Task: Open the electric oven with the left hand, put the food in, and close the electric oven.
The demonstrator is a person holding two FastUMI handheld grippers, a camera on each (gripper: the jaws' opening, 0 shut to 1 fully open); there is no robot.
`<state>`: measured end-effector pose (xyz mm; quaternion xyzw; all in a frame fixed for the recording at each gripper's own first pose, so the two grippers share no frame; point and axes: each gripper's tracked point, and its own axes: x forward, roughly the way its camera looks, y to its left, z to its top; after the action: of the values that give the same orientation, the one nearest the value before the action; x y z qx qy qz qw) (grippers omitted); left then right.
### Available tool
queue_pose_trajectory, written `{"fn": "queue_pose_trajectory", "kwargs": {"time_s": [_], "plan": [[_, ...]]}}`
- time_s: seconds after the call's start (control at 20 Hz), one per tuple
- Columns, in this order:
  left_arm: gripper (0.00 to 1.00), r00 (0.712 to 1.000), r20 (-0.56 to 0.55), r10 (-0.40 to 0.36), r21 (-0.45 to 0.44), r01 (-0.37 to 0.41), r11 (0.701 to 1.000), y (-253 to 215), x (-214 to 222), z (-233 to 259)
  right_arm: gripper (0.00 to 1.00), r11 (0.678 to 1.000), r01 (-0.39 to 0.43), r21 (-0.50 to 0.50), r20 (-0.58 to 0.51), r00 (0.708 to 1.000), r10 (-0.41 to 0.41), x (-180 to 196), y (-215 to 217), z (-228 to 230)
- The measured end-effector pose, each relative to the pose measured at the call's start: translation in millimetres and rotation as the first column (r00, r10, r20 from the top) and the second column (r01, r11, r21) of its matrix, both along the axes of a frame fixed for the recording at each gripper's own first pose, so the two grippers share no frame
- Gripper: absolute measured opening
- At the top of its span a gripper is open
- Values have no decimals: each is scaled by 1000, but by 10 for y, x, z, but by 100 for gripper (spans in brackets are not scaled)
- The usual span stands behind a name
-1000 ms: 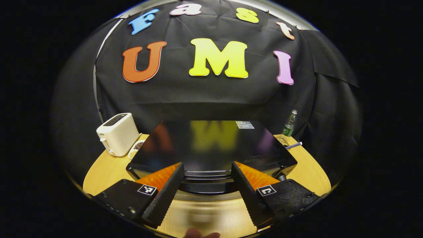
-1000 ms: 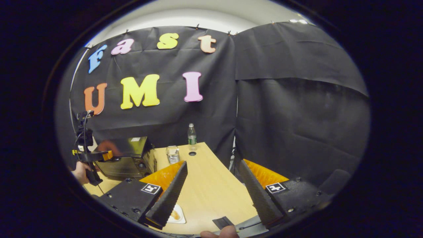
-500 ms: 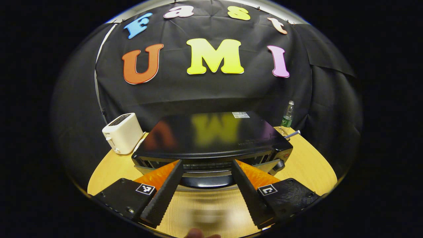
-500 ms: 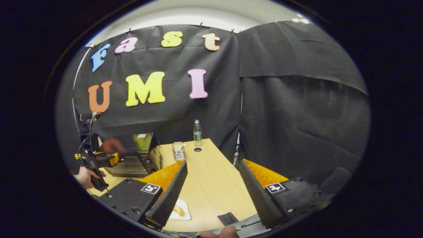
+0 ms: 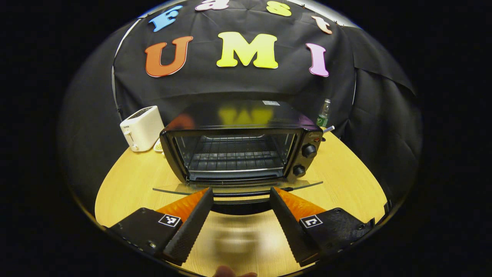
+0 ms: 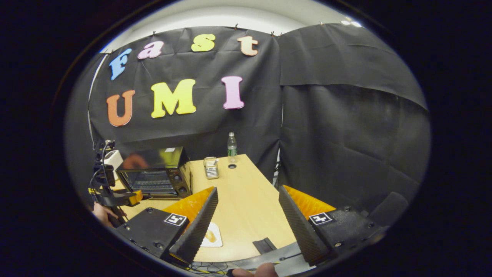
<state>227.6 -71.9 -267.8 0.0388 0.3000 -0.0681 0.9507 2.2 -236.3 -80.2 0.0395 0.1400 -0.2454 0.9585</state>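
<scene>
oven (image 5: pixel 238 142) at 12 o'clock w/ door (image 5: pixel 238 188) dropped flat, so opening's done; food (image 6: pixel 209 235) on its plate at my right gripper's (image 6: pixel 246 227) 7 o'clock, not yet loaded; both left gripper (image 5: pixel 240 227) & right spread wide, empty

In the left gripper view the oven (image 5: pixel 238 148) sits mid-table (image 5: pixel 127 184), its door (image 5: pixel 238 189) folded down in front (rack (image 5: pixel 234 157) inside). A toaster (image 5: pixel 141 128) stands to its left, a bottle (image 5: pixel 323 114) behind its right corner.
</scene>
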Motion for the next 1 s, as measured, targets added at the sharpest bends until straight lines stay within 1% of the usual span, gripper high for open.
{"fn": "queue_pose_trajectory", "kwargs": {"time_s": [0.3,0.4,0.55,0.7,0.8,1.0], "plan": [[97,999,-38,-7,24,8,1000,31,-197,-226,97,1000,29,-6,-9,1000,-29,-228,-43,-25],[97,998,-65,-4,14,4,1000,39,-289,-326,97,999,35,-6,-14,999,-36,-278,-48,-49],[96,989,-149,22,-29,-26,999,64,-424,-554,97,999,36,-5,-22,999,-36,-326,-29,-76],[93,979,-201,27,-30,-34,999,75,-507,-753,97,1000,31,-5,-32,999,-31,-328,-6,-108],[93,971,-236,34,-35,-44,998,93,-522,-864,97,1000,27,-10,-39,999,-27,-326,9,-121],[93,962,-270,46,-28,-56,998,123,-476,-985,97,1000,16,-20,-55,998,-18,-333,45,-131]]}}
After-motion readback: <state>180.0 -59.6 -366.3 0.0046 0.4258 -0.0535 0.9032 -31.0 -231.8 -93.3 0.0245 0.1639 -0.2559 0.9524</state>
